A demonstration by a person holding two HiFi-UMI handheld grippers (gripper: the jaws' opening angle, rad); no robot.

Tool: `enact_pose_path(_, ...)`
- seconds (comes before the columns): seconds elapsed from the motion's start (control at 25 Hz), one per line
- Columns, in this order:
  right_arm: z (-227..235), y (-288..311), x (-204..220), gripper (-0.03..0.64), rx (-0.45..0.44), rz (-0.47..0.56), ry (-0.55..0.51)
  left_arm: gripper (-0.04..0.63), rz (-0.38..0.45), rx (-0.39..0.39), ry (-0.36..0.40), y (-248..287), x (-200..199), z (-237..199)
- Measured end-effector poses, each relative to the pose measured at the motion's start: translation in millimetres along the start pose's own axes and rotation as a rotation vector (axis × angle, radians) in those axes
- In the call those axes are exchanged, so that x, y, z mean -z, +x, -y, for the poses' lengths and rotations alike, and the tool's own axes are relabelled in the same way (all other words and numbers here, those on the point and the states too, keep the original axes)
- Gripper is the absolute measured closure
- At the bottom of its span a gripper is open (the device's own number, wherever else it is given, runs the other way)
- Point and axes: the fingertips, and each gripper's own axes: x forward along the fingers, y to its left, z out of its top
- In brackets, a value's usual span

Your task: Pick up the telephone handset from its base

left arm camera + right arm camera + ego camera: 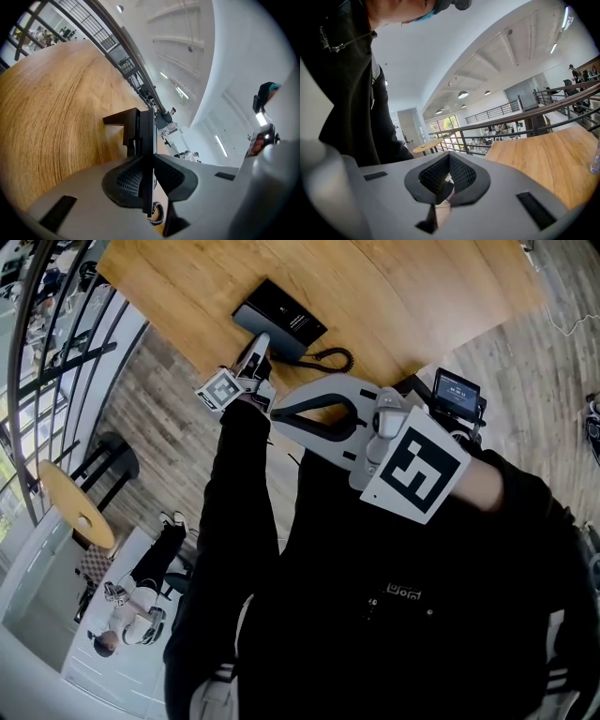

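The black telephone base [286, 315] lies on the wooden table [412, 296], its coiled cord [333, 359] trailing toward me. My left gripper [260, 343] reaches onto the base's near left end. In the left gripper view its jaws [144, 174] are closed on a thin black slab seen edge-on, the telephone handset [138, 129], with both pads pressed against it. I cannot tell whether the handset is clear of the base. The cord [157, 213] shows below the jaws. My right gripper [274, 412] hovers short of the table's near edge, shut and empty [449, 164].
A small device with a lit screen [457, 390] sits at the table's near right edge. A clear bottle [595, 161] stands on the table. A railing [56, 334] runs along the left, with a round table [75, 507] and a seated person [131, 615] on the floor below.
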Motion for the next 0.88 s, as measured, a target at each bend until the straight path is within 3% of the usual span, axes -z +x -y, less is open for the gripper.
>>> enact_pose_path(0.12,-6,0,0,0.598,-0.001,0.001,-0.008,0.518,0.02,0.019,0.012,-3,-1,6)
enact_pose_path(0.36,-26,0,-1,0.598,-0.009,0.006,-0.036,0.519,0.094,0.057,-0.103,-14,1,23)
enact_pose_path(0.4,-30,1,-2,0.598,-0.012,0.005,-0.042,0.52,0.104,0.063,-0.095,-17,0,28)
enact_pose_path(0.52,-40,2,-7,0.598,-0.017,0.016,-0.058,0.52,0.111,0.058,0.025,-28,-7,43)
enact_pose_path(0.72,-59,4,-13,0.598,-0.03,0.017,-0.094,0.52,0.162,0.042,0.037,-61,-5,78)
enact_pose_path(0.88,-74,10,-19,0.598,-0.054,0.03,-0.113,0.52,0.189,0.023,0.157,-91,-11,123)
